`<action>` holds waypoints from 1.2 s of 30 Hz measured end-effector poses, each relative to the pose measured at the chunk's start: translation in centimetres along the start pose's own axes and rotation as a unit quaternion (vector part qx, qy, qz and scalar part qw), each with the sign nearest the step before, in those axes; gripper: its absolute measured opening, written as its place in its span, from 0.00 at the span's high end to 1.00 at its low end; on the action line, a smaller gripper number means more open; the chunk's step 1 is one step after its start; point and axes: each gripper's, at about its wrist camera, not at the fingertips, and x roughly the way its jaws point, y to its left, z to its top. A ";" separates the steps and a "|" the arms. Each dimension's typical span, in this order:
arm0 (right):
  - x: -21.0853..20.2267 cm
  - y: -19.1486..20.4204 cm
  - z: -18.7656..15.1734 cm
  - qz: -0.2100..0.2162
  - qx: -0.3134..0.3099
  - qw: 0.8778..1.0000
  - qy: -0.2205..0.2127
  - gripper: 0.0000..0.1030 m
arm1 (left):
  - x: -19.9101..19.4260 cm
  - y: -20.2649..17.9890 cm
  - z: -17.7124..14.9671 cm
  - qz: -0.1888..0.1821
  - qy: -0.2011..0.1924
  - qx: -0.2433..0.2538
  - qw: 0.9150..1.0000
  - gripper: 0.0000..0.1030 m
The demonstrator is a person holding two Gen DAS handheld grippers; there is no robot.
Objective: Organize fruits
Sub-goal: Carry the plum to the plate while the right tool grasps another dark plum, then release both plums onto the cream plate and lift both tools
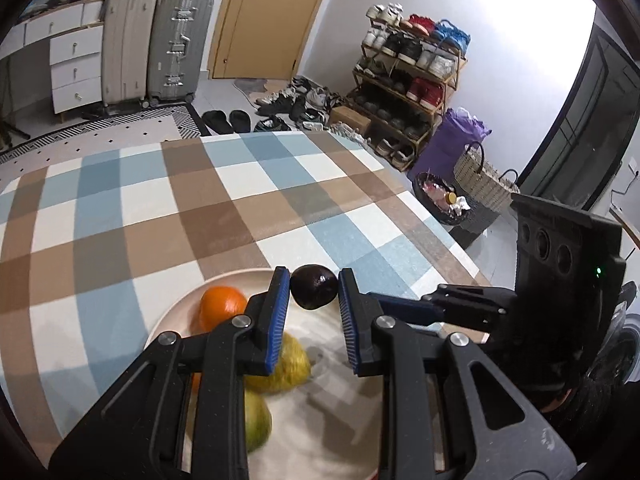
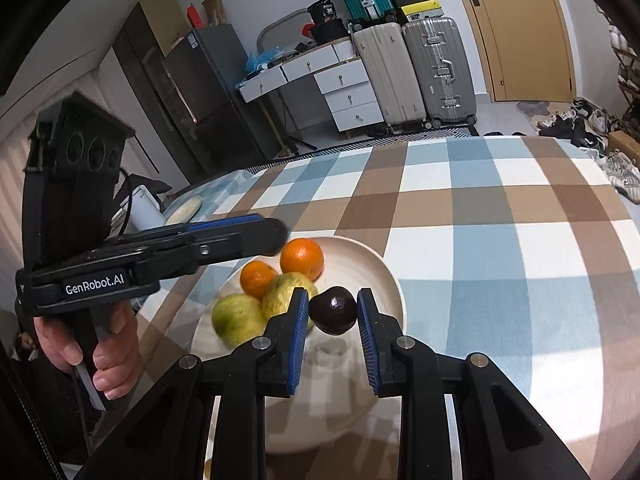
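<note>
A cream plate (image 2: 384,276) sits on the checked tablecloth. It holds two oranges (image 2: 302,258), two yellow-green fruits (image 2: 236,318) and a dark avocado (image 2: 333,310). My right gripper (image 2: 333,312) is open, its blue pads either side of the avocado with small gaps. My left gripper (image 1: 314,300) is open above the plate (image 1: 176,312); the avocado (image 1: 313,286) lies beyond its fingertips, an orange (image 1: 222,306) to their left, yellow-green fruits (image 1: 296,368) partly hidden beneath. The left gripper also shows in the right wrist view (image 2: 276,234), over the plate's far left rim.
The table edge (image 1: 440,224) runs along the right, with baskets (image 1: 480,184) and a shoe rack (image 1: 408,80) on the floor beyond. A small round dish (image 2: 186,208) lies at the table's far left. The right gripper's body (image 1: 568,248) stands at the plate's right.
</note>
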 end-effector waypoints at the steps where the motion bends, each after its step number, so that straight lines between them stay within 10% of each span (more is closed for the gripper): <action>1: 0.5 0.0 0.2 0.000 -0.002 1.000 0.003 0.75 | 0.4 0.1 0.0 0.002 0.002 0.001 1.000 0.79; 27: 6.0 -1.2 1.2 -0.005 0.035 0.998 0.050 0.74 | 4.8 3.1 -0.4 0.003 0.041 -0.036 0.998 0.77; 31: 4.5 -1.0 1.2 -0.011 0.035 0.999 0.027 0.36 | 2.8 2.7 -0.1 0.008 0.019 -0.040 0.999 0.72; 36: 0.9 -0.2 0.5 0.002 0.034 0.999 -0.009 0.24 | -1.8 1.3 0.2 0.016 -0.034 -0.039 0.999 0.39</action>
